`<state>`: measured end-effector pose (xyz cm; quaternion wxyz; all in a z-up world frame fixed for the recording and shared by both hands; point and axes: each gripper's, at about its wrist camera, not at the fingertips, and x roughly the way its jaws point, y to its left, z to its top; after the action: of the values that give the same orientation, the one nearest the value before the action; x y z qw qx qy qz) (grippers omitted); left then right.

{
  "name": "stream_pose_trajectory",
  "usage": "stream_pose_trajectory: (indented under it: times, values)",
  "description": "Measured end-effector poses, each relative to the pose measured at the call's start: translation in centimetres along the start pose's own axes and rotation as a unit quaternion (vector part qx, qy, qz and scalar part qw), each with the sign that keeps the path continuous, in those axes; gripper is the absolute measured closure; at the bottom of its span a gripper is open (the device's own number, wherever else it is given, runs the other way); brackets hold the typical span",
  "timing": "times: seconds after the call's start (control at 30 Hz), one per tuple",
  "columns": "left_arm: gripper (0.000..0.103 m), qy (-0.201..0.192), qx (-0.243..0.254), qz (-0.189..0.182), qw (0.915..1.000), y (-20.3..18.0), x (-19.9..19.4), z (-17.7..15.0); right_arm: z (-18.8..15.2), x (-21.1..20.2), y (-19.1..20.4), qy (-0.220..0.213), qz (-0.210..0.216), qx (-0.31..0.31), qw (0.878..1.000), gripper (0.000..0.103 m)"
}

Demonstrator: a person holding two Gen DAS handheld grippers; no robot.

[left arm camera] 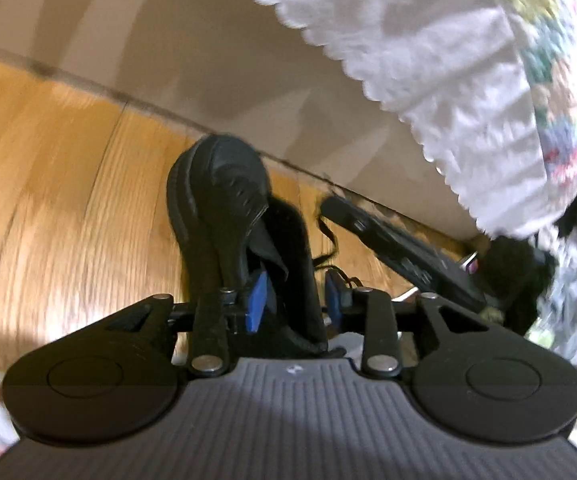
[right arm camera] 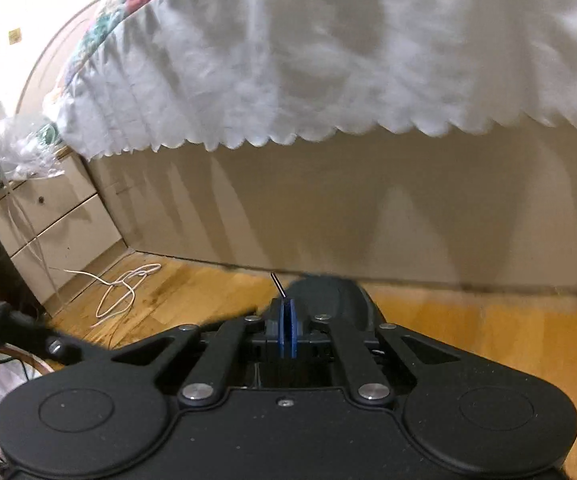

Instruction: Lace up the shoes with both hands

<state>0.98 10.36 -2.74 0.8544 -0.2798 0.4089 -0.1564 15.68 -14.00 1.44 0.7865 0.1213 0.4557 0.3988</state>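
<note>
Left wrist view: the left claw (left arm camera: 294,300) stands wide open astride the black shoe (left arm camera: 224,208), whose long axis runs straight ahead on the floor (left arm camera: 68,200). The right claw (right arm camera: 287,330) is pinched shut on the lace tip (right arm camera: 277,283), just beside the toe.

One black shoe (left arm camera: 224,216); two grippers, left gripper (left arm camera: 294,300), right gripper (right arm camera: 287,330); one white cable (right arm camera: 120,292); two drawers (right arm camera: 56,232); one bedspread (right arm camera: 328,60).

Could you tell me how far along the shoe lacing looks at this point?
Early. In hand: the right claw is shut on a thin black lace tip; the left claw is open around the black shoe. No threaded eyelets or knot are visible, so lacing remains.
</note>
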Motion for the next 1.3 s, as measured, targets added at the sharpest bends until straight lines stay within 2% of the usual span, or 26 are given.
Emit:
stream_pose_trajectory:
  times: [0.1,0.17,0.23,0.3,0.43,0.47,0.53,0.57,0.63,0.67,0.77,0.8,0.83,0.97,1.07,1.13,1.2,1.23,1.3]
  values:
    - [0.061,0.003,0.044,0.008,0.999,-2.2,1.7,1.0,0.7,0.8,-0.2,-0.001,-0.023,0.003,1.0,0.098]
    - [0.059,0.03,0.057,0.016,0.9978,-3.7,3.6,1.5,1.1,0.0,-0.4,-0.013,-0.045,-0.003,0.999,0.098]
    - [0.058,0.061,0.084,0.04,0.9937,-5.5,5.9,1.5,1.2,-1.5,-1.4,-0.035,-0.052,0.022,0.998,0.098]
    - [0.057,0.083,0.122,0.086,0.9853,-6.9,7.9,1.4,0.9,-3.0,-2.2,-0.04,-0.073,0.02,0.996,0.098]
    - [0.054,0.039,0.166,0.151,0.9738,-7.8,9.0,0.5,0.0,-5.1,-3.3,-0.044,-0.088,0.027,0.995,0.098]
    - [0.051,0.031,0.17,0.154,0.9727,-7.8,9.3,0.3,-0.1,-5.5,-3.4,-0.044,-0.091,0.028,0.994,0.098]
    - [0.05,0.027,0.177,0.157,0.9712,-7.4,10.5,0.0,-0.2,-5.8,-3.5,-0.042,-0.101,0.028,0.994,0.098]
    - [0.059,0.017,0.187,0.165,0.9682,-7.3,10.7,-0.4,-0.2,-5.9,-3.4,-0.042,-0.105,0.03,0.993,0.098]
    - [0.07,0.007,0.246,0.179,0.9526,-8.0,10.9,-1.3,-0.1,-6.0,-3.5,-0.044,-0.113,0.031,0.992,0.098]
    - [0.081,0.009,0.266,0.181,0.9466,-8.0,11.0,-1.5,0.1,-5.9,-3.4,-0.044,-0.115,0.028,0.992,0.098]
    - [0.084,0.007,0.274,0.159,0.9485,-7.0,10.2,-1.4,0.1,-5.4,-2.9,-0.037,-0.113,0.014,0.993,0.098]
    - [0.085,0.012,0.285,0.153,0.9461,-7.0,9.7,-1.2,-0.1,-5.1,-2.6,-0.031,-0.111,0.005,0.993,0.098]
    - [0.085,0.017,0.305,0.147,0.9409,-7.0,9.1,-1.0,-0.2,-4.8,-2.4,-0.024,-0.111,-0.004,0.994,0.098]
    - [0.085,0.05,0.392,0.117,0.9113,-7.0,7.1,0.1,-0.7,-3.6,-1.6,0.008,-0.106,-0.026,0.994,0.097]
    - [0.09,0.1,0.418,0.097,0.8976,-6.4,6.6,0.3,-0.8,-2.6,-0.7,0.025,-0.102,-0.05,0.993,0.097]
    - [0.093,0.131,0.444,0.09,0.8817,-6.2,6.3,-0.3,-0.9,-2.2,-0.1,0.036,-0.096,-0.066,0.993,0.097]
    - [0.093,0.131,0.466,0.083,0.8711,-6.0,5.8,-0.9,-1.2,-1.8,0.7,0.053,-0.09,-0.086,0.991,0.098]
    - [0.093,0.129,0.462,0.085,0.8732,-5.9,5.5,-0.8,-1.6,-1.7,1.3,0.065,-0.091,-0.104,0.988,0.098]
    - [0.093,0.127,0.43,0.084,0.8899,-5.7,5.1,-0.2,-2.5,-1.2,2.7,0.092,-0.098,-0.148,0.98,0.098]
